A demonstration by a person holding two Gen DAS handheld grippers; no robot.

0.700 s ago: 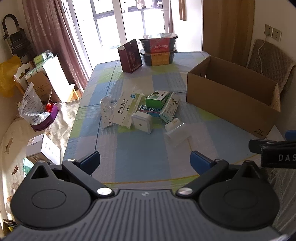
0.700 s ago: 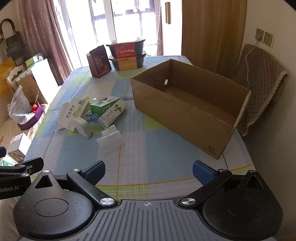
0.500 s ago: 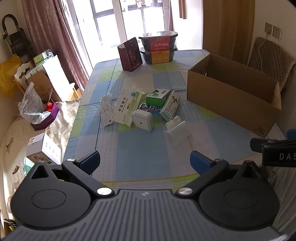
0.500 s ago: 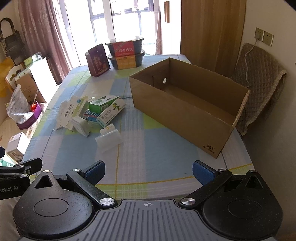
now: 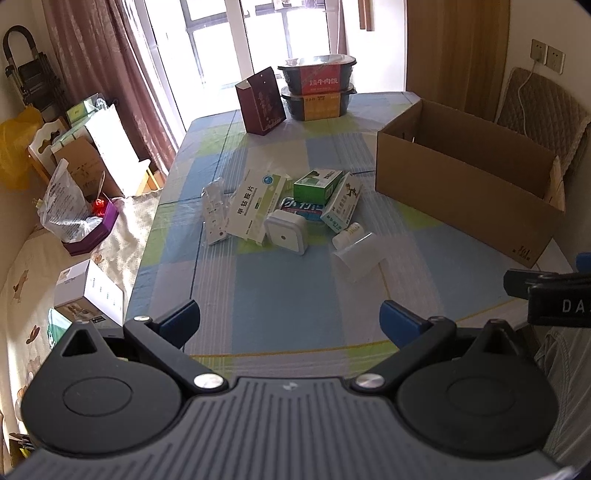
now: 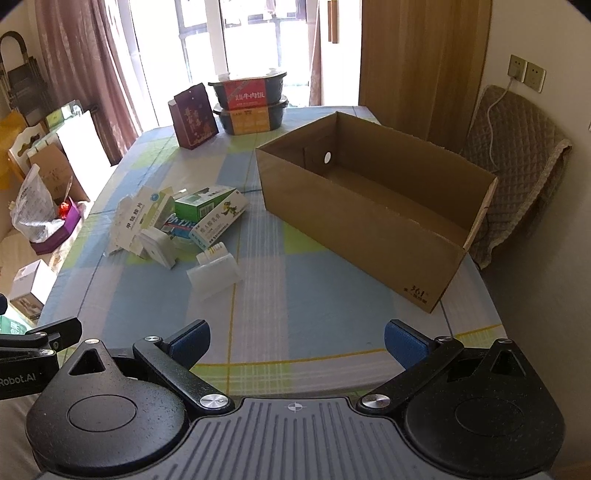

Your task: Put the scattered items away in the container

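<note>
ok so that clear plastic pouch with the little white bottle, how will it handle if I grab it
The clear pouch looks thin and glossy, so probably floppy and slippery. The white bottle at its mouth looks round, so it may roll out if tilted.

Bright window (image 5: 266, 33) backlight, fisheye-warped edges

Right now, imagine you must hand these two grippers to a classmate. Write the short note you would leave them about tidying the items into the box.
Left gripper: open, empty, hovering over the near edge of the table.
Right gripper: open, empty, also at the near edge.
Cardboard box: open on the table's right side; what shows of its inside looks empty.
Items: one loose pile left of the box, with the white medicine box, green box, square white case and small bottle in a clear bag, among others.
Done: nothing is in the box yet.
Left: carry every piece of the pile into the box.
</note>
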